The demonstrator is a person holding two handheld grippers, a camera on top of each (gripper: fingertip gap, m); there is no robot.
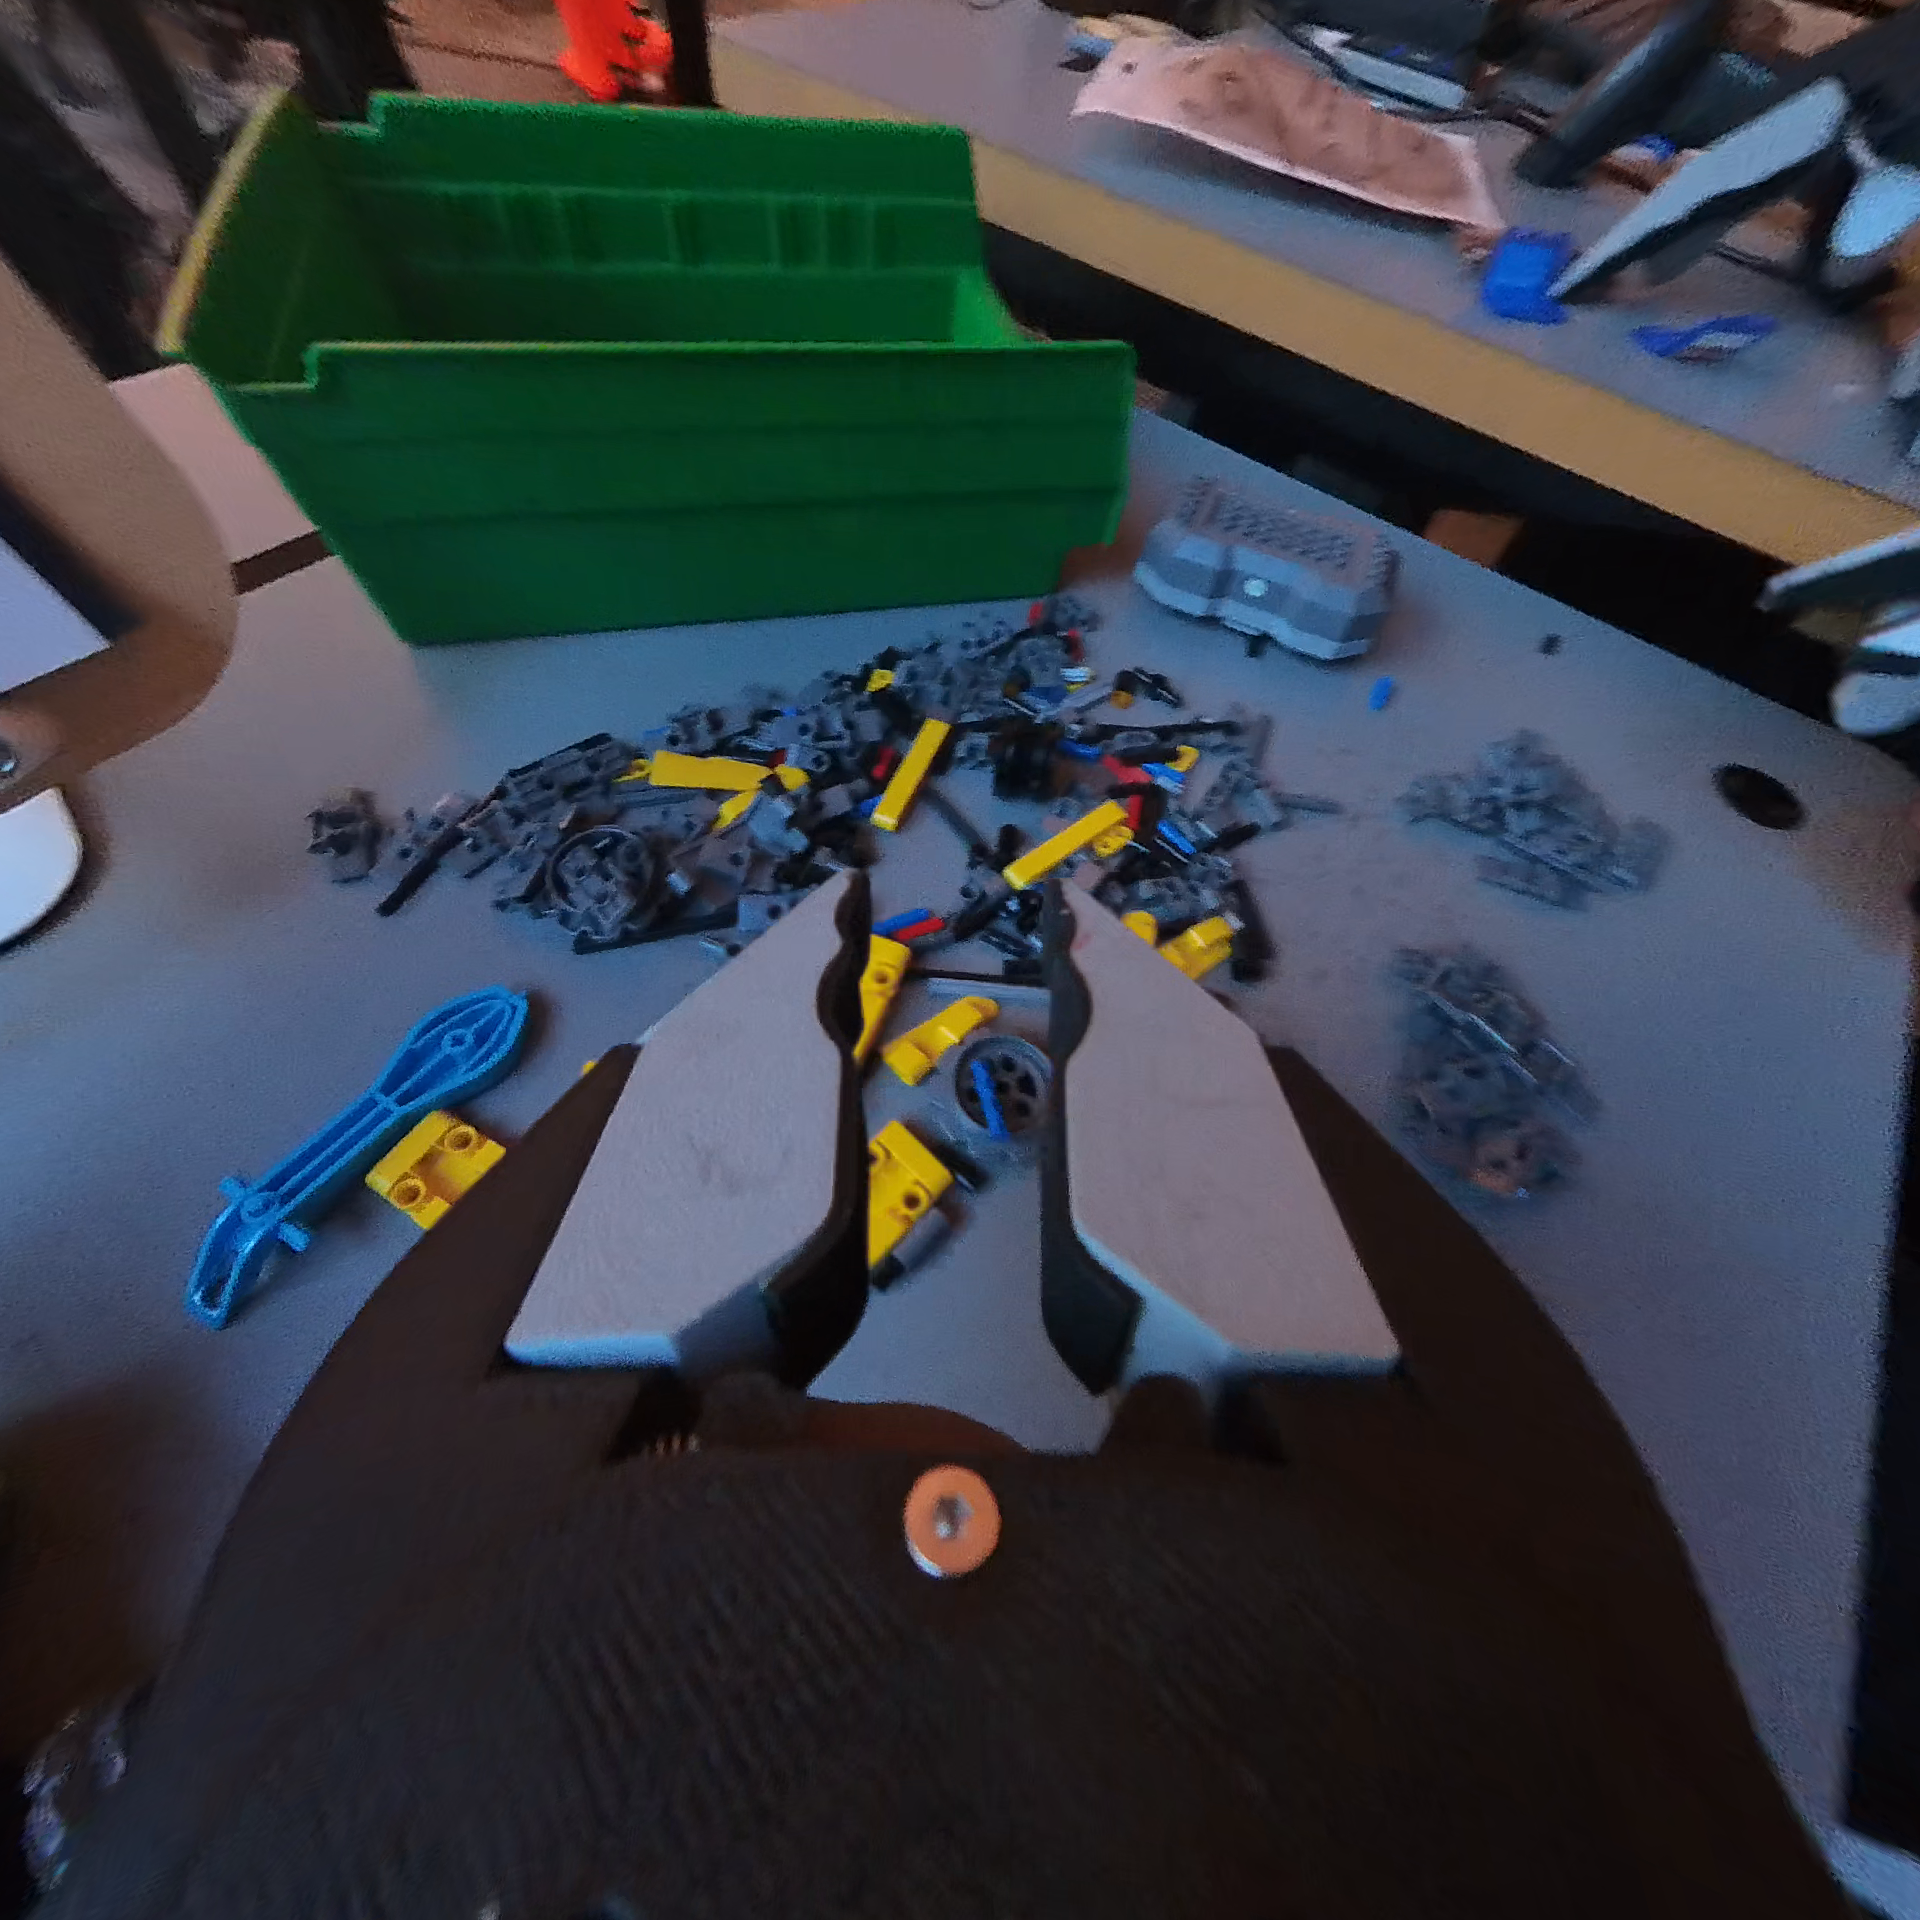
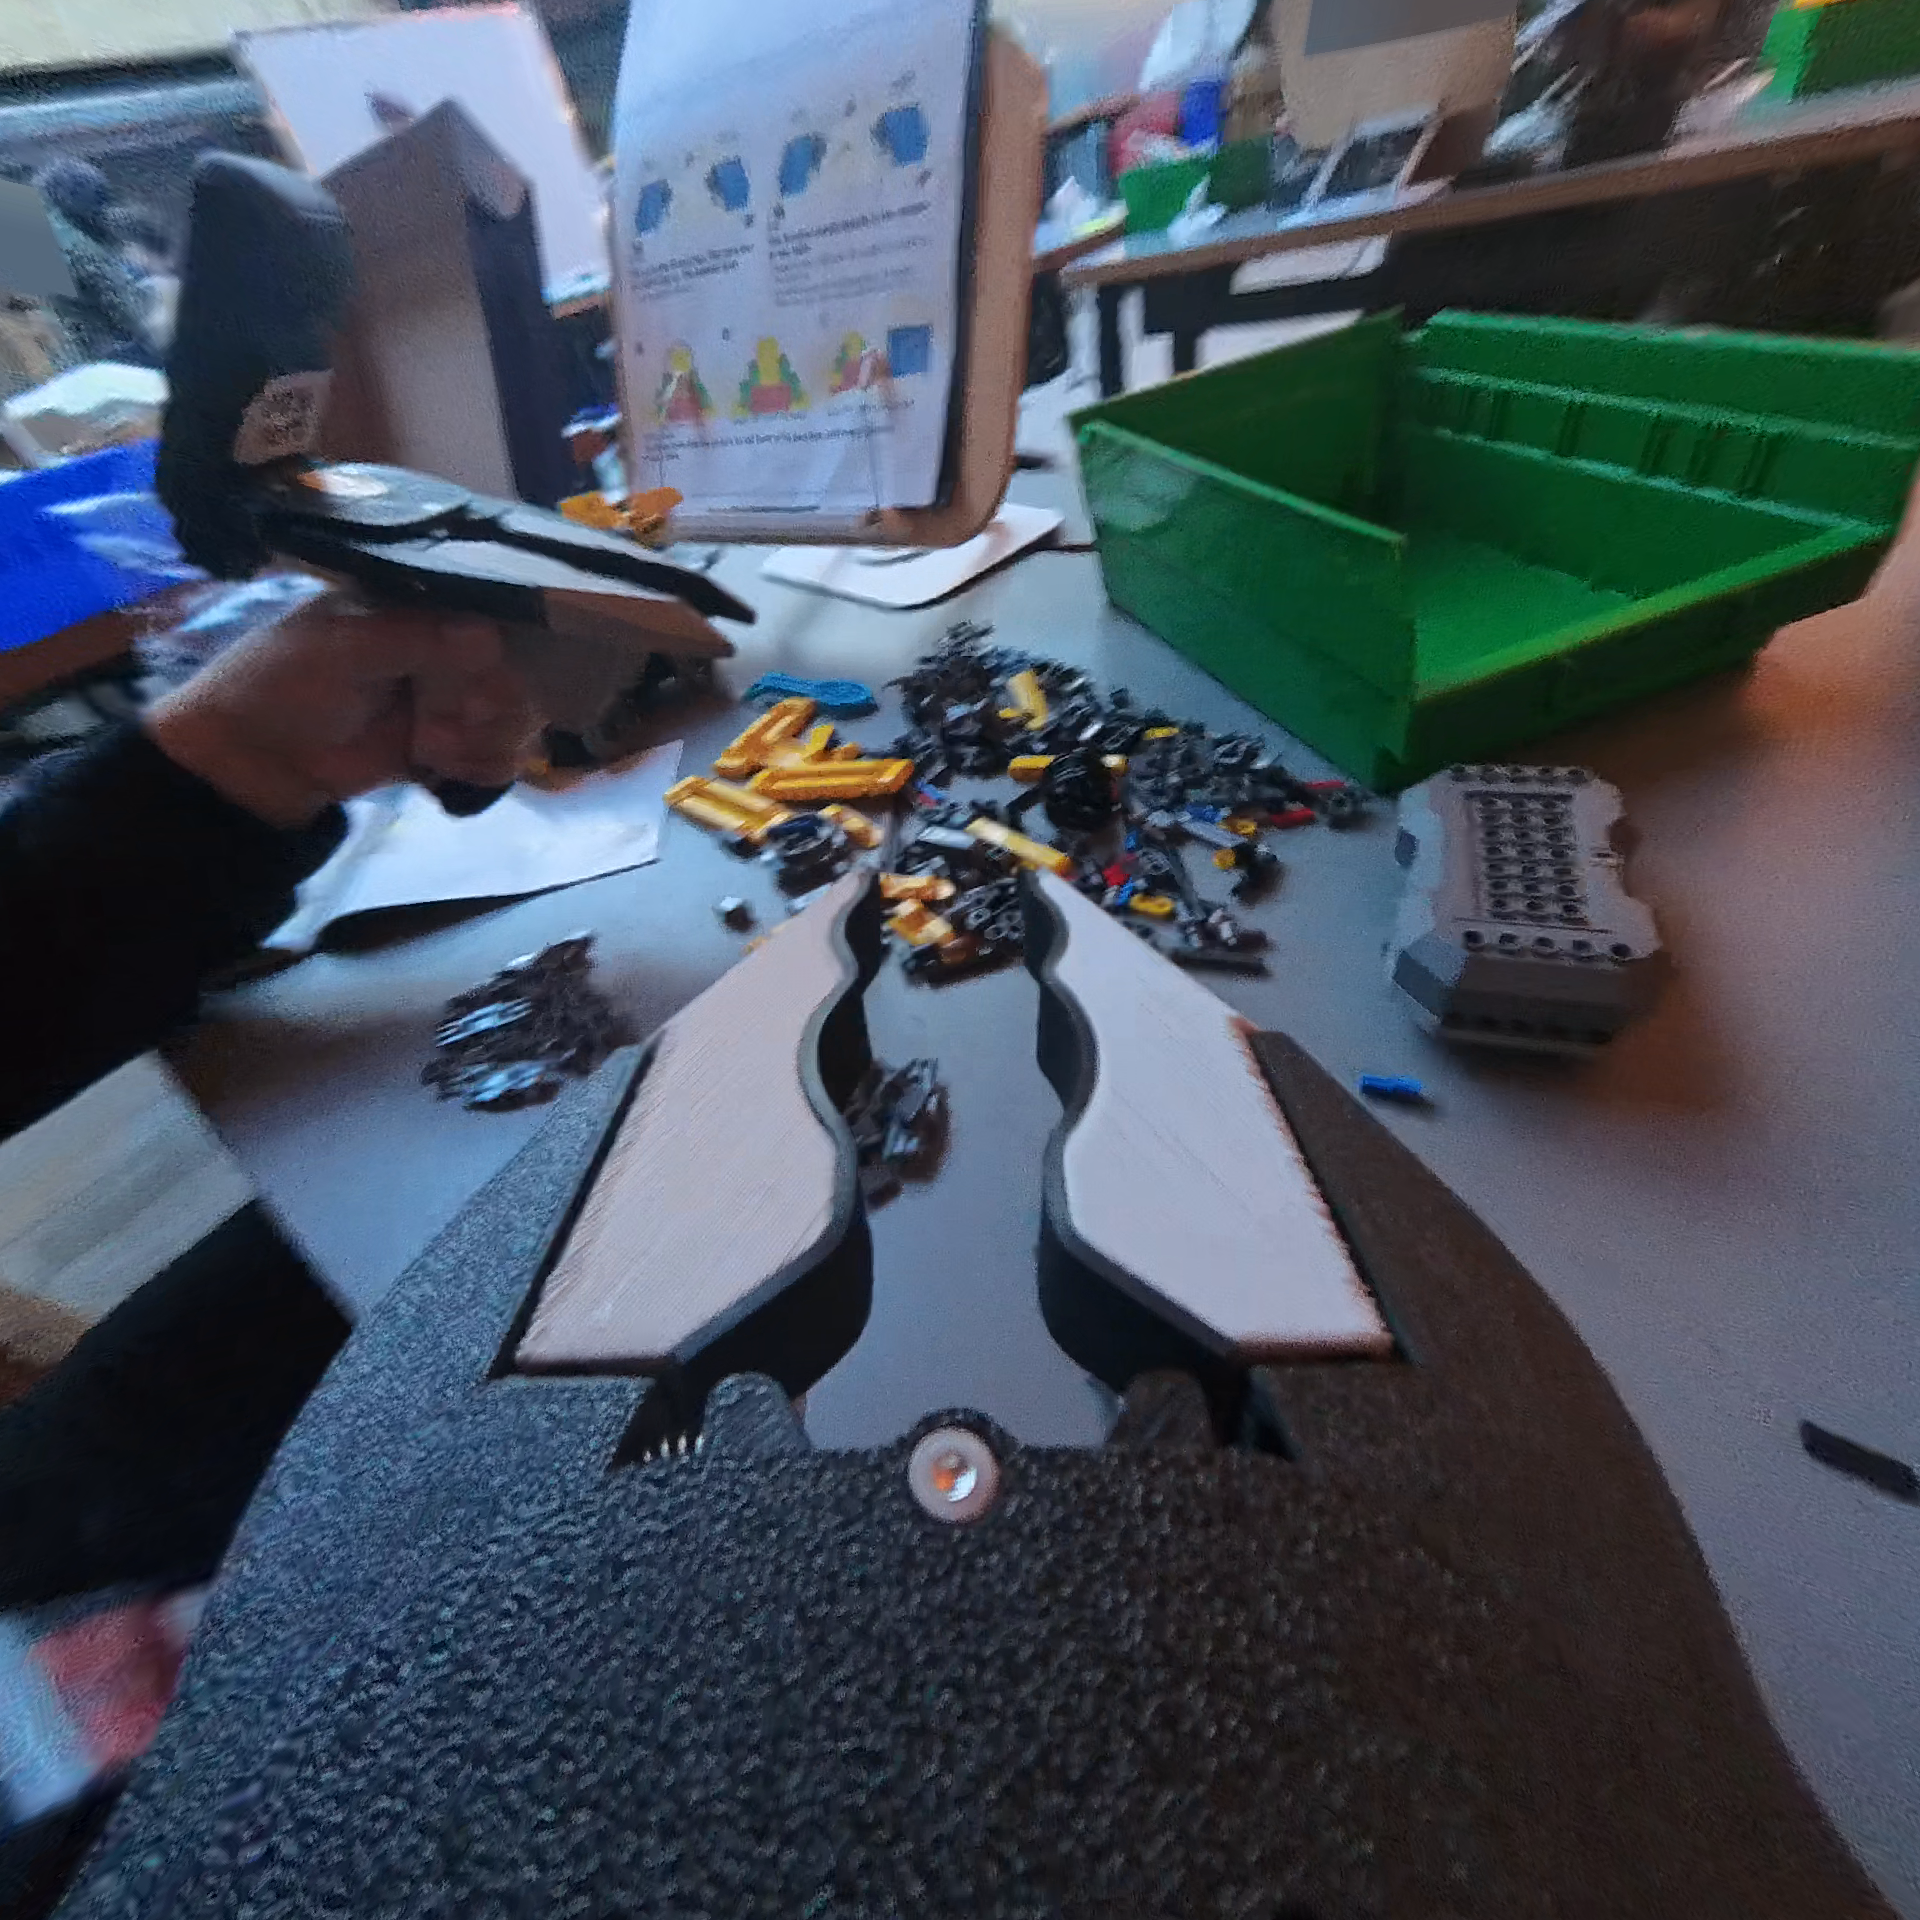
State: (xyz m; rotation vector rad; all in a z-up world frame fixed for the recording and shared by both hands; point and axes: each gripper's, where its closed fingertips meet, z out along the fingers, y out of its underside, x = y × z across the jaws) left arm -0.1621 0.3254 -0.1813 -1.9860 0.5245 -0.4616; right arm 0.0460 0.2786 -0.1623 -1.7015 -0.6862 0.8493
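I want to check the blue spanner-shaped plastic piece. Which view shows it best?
The left wrist view: the blue tool lies whole and unobstructed on the table, left of the open left gripper. The right wrist view shows only a blurred blue sliver behind the pile.

Green storage bin (image 1: 665, 488); grey table (image 1: 1351, 1039); yellow beams (image 1: 912, 774), black and grey pieces, red and blue pins, perhaps; blue brick separator (image 1: 353, 1143); grey battery box (image 2: 1522, 904).

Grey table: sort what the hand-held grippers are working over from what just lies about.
Under the grippers: left hand-held gripper, right hand-held gripper, brick pile, both open above it.

Lying about: green bin, grey block, blue tool, instruction sheet.
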